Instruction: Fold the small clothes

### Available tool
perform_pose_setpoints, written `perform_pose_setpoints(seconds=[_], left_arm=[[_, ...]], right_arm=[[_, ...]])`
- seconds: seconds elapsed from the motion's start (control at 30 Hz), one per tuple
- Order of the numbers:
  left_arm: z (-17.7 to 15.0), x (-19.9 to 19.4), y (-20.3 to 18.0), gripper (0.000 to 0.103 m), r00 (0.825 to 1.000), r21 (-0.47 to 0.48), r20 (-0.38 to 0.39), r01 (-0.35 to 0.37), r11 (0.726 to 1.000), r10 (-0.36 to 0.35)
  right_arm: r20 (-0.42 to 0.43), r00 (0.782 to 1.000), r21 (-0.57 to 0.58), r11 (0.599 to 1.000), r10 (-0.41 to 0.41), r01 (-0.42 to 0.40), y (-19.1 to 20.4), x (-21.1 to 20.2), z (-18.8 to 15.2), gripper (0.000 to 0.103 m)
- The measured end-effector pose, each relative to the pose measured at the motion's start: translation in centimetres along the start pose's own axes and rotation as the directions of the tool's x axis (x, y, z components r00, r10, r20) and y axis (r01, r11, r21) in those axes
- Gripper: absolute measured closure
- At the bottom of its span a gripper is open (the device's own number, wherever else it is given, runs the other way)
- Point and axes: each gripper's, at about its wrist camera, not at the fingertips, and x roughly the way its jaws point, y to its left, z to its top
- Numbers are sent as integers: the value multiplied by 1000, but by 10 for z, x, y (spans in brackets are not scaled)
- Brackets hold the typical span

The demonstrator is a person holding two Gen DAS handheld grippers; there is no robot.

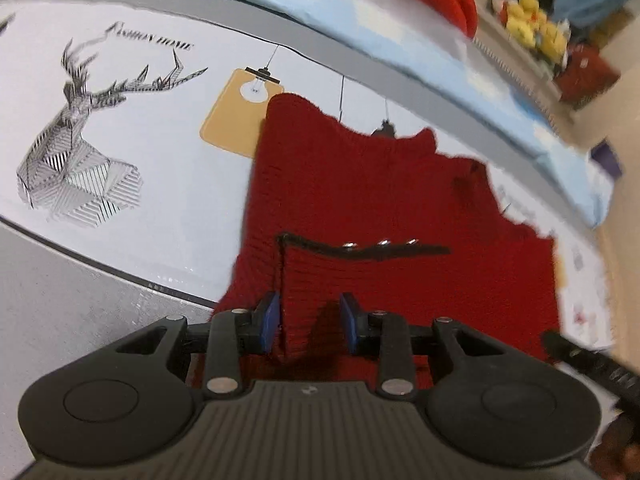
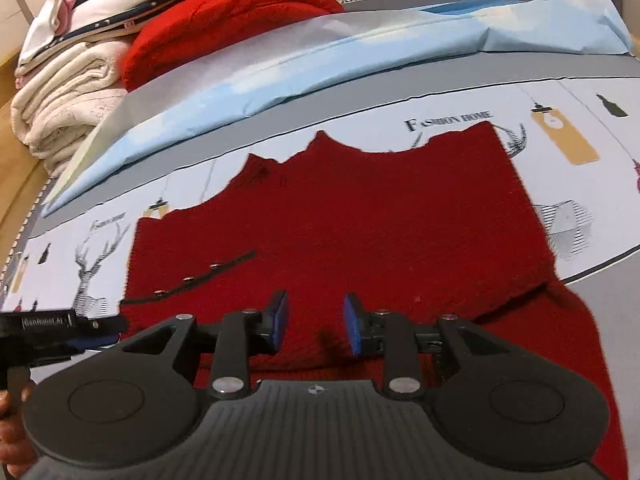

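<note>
- Hovering low over the red knit garment [image 1: 360, 200]: left gripper [image 1: 310, 324], blue pads [image 1: 269, 322] partly apart, a raised ridge of knit between them; whether they pinch it I cannot tell.
- Right gripper [image 2: 316, 326]: pads [image 2: 354, 330] partly apart, nothing between, garment [image 2: 360, 216] beneath.
- Garment lies flat on the deer-print cloth [image 1: 120, 128]; black studded trim [image 1: 360, 249] just ahead of the left pads.
- Folded clothes pile [image 2: 120, 40] beyond.

One dark red knitted garment [image 2: 360, 232] lies flat ahead of both sets of jaws. Three silver studs [image 1: 380, 243] sit along its one black trim line [image 1: 360, 250], just beyond the left jaws. Two grippers are over it: left gripper [image 1: 310, 322], right gripper [image 2: 316, 324]. One bright red folded piece [image 2: 232, 16] sits far beyond.
</note>
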Motion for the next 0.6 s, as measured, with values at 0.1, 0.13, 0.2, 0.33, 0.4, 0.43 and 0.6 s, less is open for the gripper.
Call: perform_pose_setpoints(seconds=[0.1,0.13,0.2,0.33,0.4,0.43,0.6], left_arm=[[-3,3,-5,67,1000,28,9,-29,999,29],[-3,2,-6,67,1000,30,11,-29,999,29],[-3,3,-8,67,999,43,17,-41,998,40],[-3,4,-17,98,995,109,46,-97,989,92],[-3,0,-25,101,991,164,86,-120,979,107],[-3,-6,-28,101,988,182,119,-121,976,101],[9,-46,-31,102,931,155,355,-144,977,81]], right_arm=[[-22,1000,31,999,-10,10,-11,0,0,71],[-28,1000,40,999,-11,12,-14,0,0,71],[-35,999,50,999,-12,14,-16,0,1,71],[-51,999,60,998,-3,6,-17,3,1,70],[-60,998,63,998,4,0,-15,5,1,70],[-62,998,63,998,5,-1,-14,6,0,70],[-62,998,75,997,-3,7,-14,9,2,70]])
